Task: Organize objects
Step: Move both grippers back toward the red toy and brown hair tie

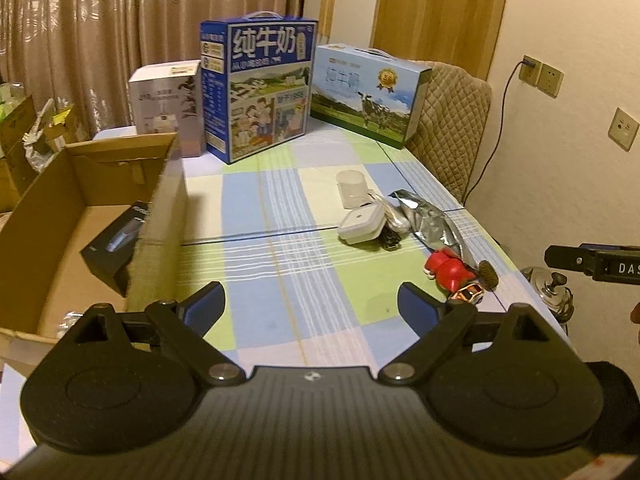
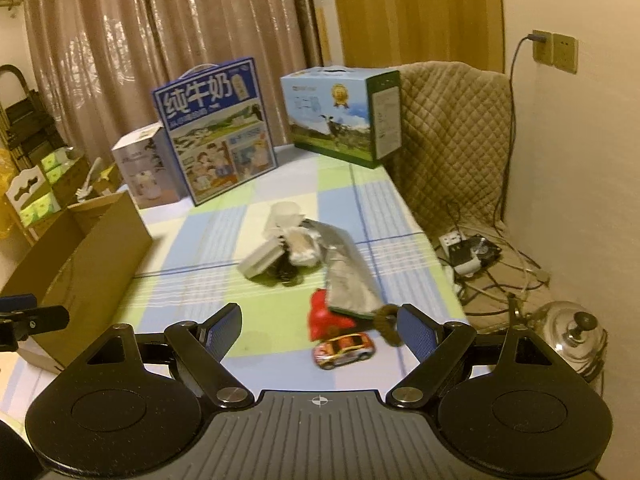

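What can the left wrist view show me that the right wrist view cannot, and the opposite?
Only the left wrist view looks inside the cardboard box, where a black box lies. Only the right wrist view shows the power strip and cables on the floor. Both show the open left claw, the open right claw, the toy car and the blue milk carton.

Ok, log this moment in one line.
left hand-held gripper: open, empty | right hand-held gripper: open, over toy car | cardboard box: black box inside

Pretty dim, warm yellowish room light, soft shadows. Heavy fisheye bending with dark corners around 1 and 7 o'clock; everything's kinda soft and grainy.
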The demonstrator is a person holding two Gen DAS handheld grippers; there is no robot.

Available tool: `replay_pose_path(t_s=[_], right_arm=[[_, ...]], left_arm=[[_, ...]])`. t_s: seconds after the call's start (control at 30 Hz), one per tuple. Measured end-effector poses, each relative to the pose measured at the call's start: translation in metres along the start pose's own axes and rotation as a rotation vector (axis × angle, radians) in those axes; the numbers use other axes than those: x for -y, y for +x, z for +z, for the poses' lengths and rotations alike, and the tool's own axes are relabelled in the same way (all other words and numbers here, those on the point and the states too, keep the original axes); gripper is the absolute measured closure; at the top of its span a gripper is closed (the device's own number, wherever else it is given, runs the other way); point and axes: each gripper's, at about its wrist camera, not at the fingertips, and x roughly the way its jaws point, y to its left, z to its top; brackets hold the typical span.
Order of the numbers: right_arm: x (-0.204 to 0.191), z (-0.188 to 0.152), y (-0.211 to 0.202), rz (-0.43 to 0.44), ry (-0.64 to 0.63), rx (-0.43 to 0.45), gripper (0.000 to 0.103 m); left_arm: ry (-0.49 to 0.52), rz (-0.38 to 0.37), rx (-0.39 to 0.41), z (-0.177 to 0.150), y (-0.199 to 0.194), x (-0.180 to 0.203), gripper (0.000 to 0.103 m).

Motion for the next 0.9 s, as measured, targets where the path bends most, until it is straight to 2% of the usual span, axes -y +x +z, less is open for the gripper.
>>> replay_pose_path(t_s=[0.53, 0.8, 0.9], right_arm=[[0.074, -0.012, 0.021, -0.051, 0.045, -0.064, 0.021], [0.093, -0.017, 0.046, -0.028, 0.012, -0.099, 0.021], [0.095, -0.02, 0.059, -0.009, 0.001, -0.111, 0.025]], left_arm=[[0.068, -0.055, -0.035, 0.007, 0.057, 0.057, 0.012], [0.098, -0.101, -0.059, 0.008, 0.088, 0.083, 0.012], [0.101, -0.114, -0.072, 0.006, 0.1, 0.09, 0.012]])
